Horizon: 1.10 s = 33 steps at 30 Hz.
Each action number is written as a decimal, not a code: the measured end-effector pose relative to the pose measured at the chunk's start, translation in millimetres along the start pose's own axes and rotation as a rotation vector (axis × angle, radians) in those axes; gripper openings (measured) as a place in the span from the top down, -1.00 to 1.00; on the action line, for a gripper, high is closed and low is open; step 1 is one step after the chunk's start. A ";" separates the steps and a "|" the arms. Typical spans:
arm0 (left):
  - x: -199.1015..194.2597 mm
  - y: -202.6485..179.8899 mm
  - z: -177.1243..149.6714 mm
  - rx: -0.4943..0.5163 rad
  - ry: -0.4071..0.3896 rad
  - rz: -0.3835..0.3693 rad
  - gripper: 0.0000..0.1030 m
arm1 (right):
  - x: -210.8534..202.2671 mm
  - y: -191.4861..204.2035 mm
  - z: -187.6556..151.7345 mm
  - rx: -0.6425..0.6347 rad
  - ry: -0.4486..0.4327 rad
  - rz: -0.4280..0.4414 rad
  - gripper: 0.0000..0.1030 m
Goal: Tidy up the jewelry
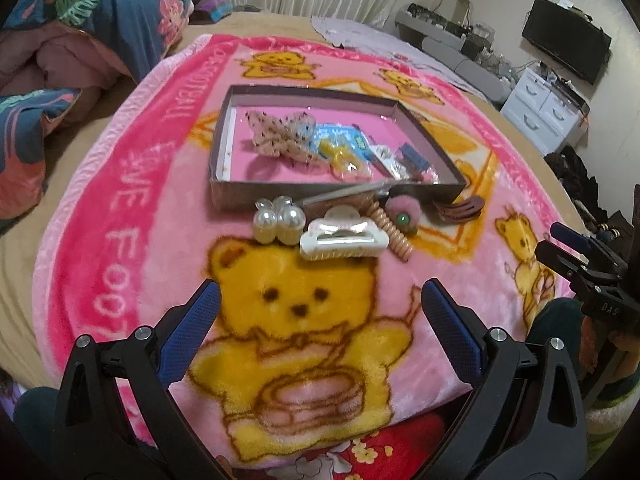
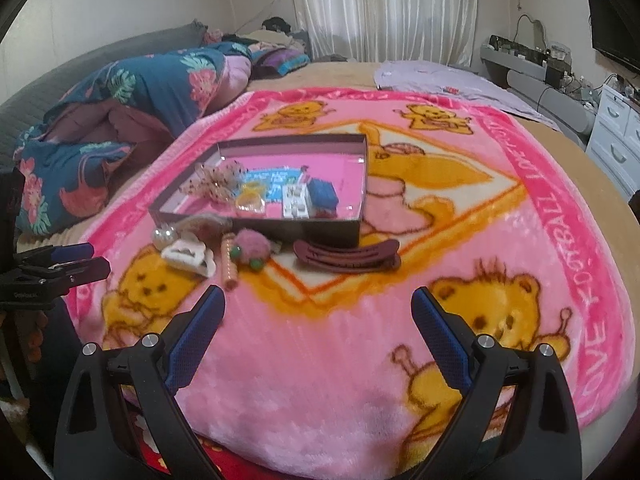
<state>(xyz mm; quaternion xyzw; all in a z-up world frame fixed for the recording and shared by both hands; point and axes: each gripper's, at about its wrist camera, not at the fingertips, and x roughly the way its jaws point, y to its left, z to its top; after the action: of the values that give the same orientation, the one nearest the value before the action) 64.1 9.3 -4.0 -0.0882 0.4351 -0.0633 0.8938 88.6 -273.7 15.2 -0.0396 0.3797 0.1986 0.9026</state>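
Both tools, left [image 1: 320, 312] & right [image 2: 318, 316], hang released, nothing held. Loose pcs lie just in front of the box [image 1: 224, 136]: white claw clip [image 1: 342, 238], pearl bobbles [image 1: 276, 222], maroon clip [image 2: 346, 258]. White clip prob light, stiff, slick; grab across its body.

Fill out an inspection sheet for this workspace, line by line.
Surface: pink teddy-bear blanket spread over a bed.
Job's things: open box holds a mesh bow and small packets; outside its near wall lie a pearl clip, white claw clip, pink pom-pom tie and maroon hair clip.
Clutter: bunched floral quilt.
Grippers: left gripper and right gripper open, empty, short of the items.
Cables: wires by the far wall desk.
Surroundings: curtains, white drawers, dark screen.
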 end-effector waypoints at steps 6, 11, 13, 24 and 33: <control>17.3 -9.4 -4.8 0.023 0.025 -0.010 -0.82 | 11.9 3.2 -4.4 -0.008 0.023 0.003 -0.82; 36.5 -10.6 -4.5 0.018 0.026 -0.008 -0.82 | 24.7 10.9 0.1 -0.043 0.030 0.034 -0.81; 44.8 -7.4 -3.0 0.000 0.038 -0.029 -0.82 | 29.8 11.7 5.3 -0.045 0.036 0.058 -0.77; 76.5 -4.5 14.2 -0.062 0.041 -0.059 -0.81 | 70.2 0.3 41.8 0.030 0.114 0.175 -0.33; 100.8 -10.0 19.5 -0.050 0.066 -0.029 -0.39 | 91.8 8.9 50.9 0.030 0.171 0.245 -0.13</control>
<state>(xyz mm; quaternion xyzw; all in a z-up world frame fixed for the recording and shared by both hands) 141.0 -17.6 -67.3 -0.1144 0.4644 -0.0682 0.8755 177.3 -224.1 -12.4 0.0035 0.4601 0.2974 0.8366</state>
